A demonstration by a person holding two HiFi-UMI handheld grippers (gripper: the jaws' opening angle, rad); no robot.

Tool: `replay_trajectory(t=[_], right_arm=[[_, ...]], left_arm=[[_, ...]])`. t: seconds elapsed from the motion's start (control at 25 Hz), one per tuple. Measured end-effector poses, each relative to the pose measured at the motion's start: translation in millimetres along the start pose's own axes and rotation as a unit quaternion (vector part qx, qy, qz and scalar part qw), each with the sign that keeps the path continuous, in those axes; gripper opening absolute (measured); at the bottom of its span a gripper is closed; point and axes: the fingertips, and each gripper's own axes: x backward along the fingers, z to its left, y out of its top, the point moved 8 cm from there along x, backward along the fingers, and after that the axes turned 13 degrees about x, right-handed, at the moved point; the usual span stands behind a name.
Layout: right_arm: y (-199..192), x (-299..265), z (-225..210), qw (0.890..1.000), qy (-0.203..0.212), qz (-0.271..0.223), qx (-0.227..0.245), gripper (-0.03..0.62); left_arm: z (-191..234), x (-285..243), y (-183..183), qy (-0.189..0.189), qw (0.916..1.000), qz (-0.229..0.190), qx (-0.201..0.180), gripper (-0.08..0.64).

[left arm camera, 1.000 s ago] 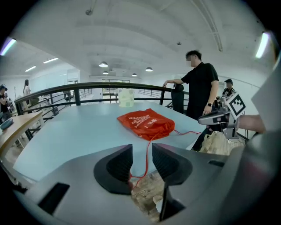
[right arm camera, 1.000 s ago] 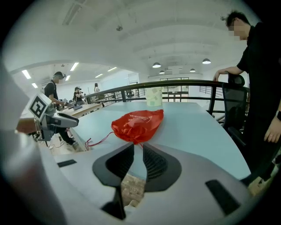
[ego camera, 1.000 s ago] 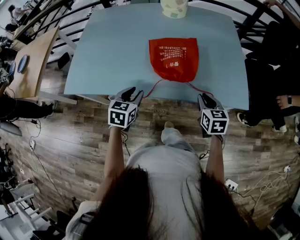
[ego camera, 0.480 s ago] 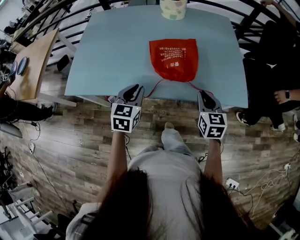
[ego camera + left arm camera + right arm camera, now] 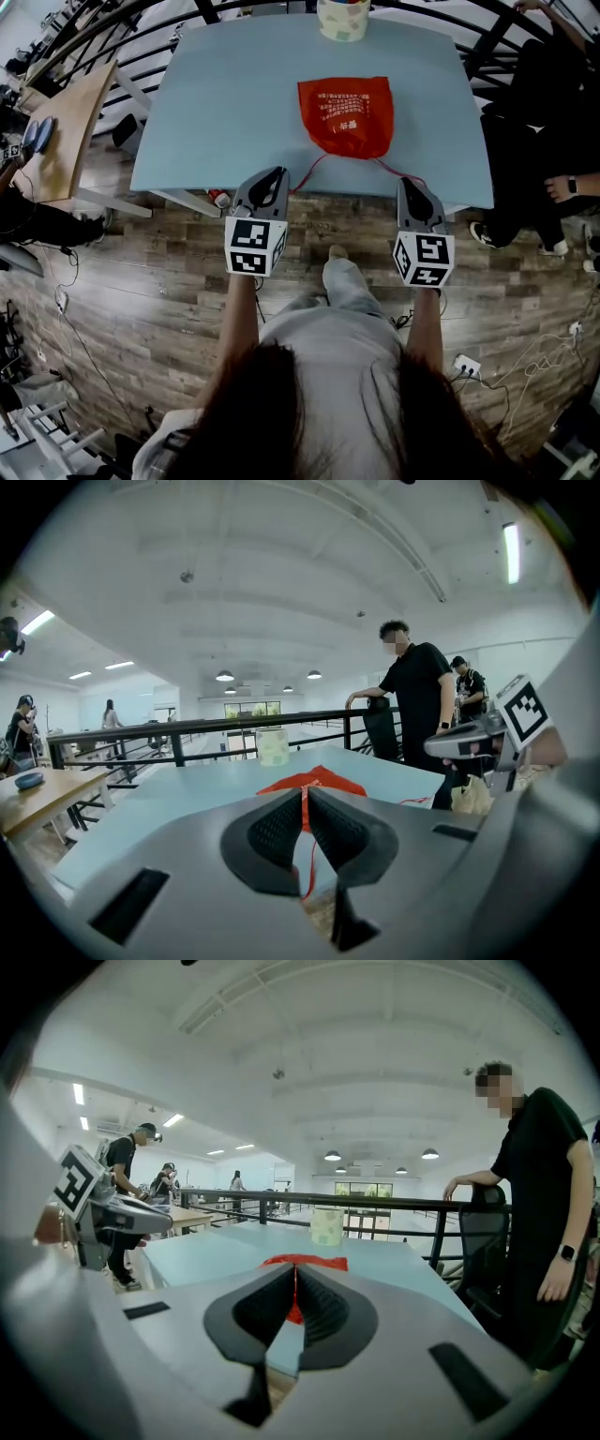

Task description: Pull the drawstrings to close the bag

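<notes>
Probably office mezzanine: railing (image 5: 206, 726), desks (image 5: 33, 803)

bag (image 5: 345, 114) on table (image 5: 216, 103) | cup (image 5: 343, 19) behind bag | desk (image 5: 70, 122) left of table

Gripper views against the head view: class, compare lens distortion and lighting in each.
Left gripper view: strong fisheye, black corners, the railing bows, a ceiling light strip glares. Right gripper view: same bowing and dark rim. Head view: dimmer, milder bowing, red bag sharp.

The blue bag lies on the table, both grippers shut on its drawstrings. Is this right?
Only the colour is wrong: the head view shows a red bag. The left gripper, whose jaws have just been closing, and the right gripper are shut on its drawstrings.
</notes>
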Motion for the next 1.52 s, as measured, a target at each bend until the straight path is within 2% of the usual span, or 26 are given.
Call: replay_trajectory(t=[0.6,1.04,1.52], right_arm=[[30,44,27,0.998,-0.023,-0.050,0.016,0.025],[51,61,37,0.995,-0.037,-0.088,0.035,0.025],[62,76,44,0.992,-0.047,-0.106,0.046,0.025]], left_arm=[[-20,50,19,-0.012,0.9979,-0.062,-0.017,0.026],[-22,68,23,-0.019,0.9966,-0.079,-0.013,0.026],[-23,81,26,-0.023,0.9955,-0.092,-0.013,0.026]])
